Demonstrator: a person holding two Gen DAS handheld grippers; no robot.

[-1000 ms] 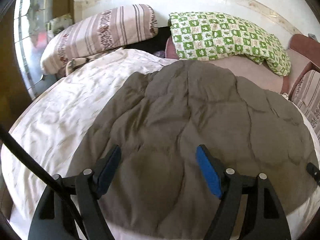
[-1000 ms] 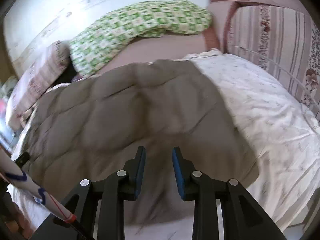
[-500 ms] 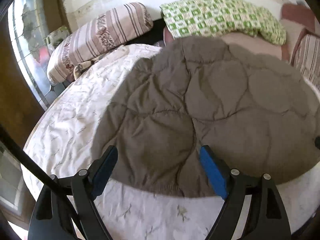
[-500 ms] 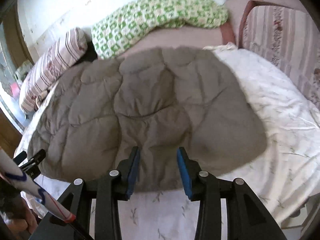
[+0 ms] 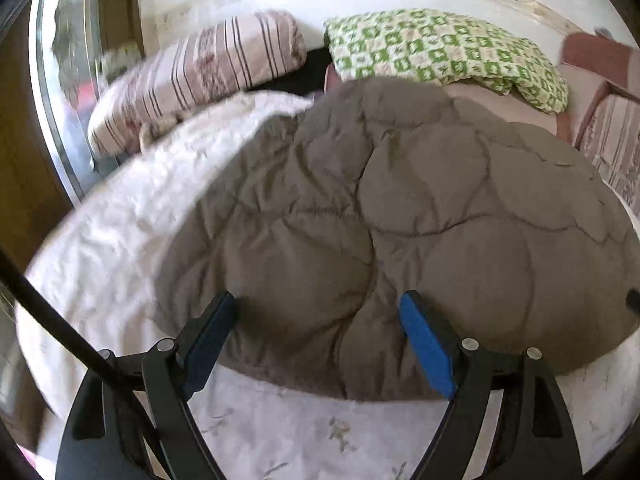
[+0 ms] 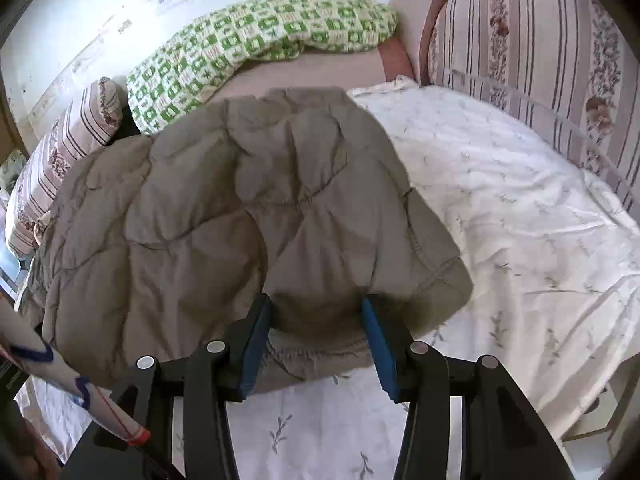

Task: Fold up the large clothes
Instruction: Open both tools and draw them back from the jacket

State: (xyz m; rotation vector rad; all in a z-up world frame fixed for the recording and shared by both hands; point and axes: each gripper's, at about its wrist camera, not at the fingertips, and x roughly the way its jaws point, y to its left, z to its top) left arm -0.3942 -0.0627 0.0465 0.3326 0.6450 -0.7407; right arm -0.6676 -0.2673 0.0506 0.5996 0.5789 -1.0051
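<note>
A large grey-brown quilted garment lies spread on the white floral bed sheet. It also shows in the right wrist view. My left gripper is open wide, its blue pads straddling the garment's near edge. My right gripper is open, its pads on either side of the near hem close to the garment's right corner. Neither gripper holds anything.
A striped pillow and a green checked pillow lie at the head of the bed. A striped cushion stands along the right side. Bare sheet lies right of the garment. The bed's front edge is just below the grippers.
Both grippers pulled back from over the garment, then moved in toward its near edge. The right gripper has opened wider and now straddles the hem.
</note>
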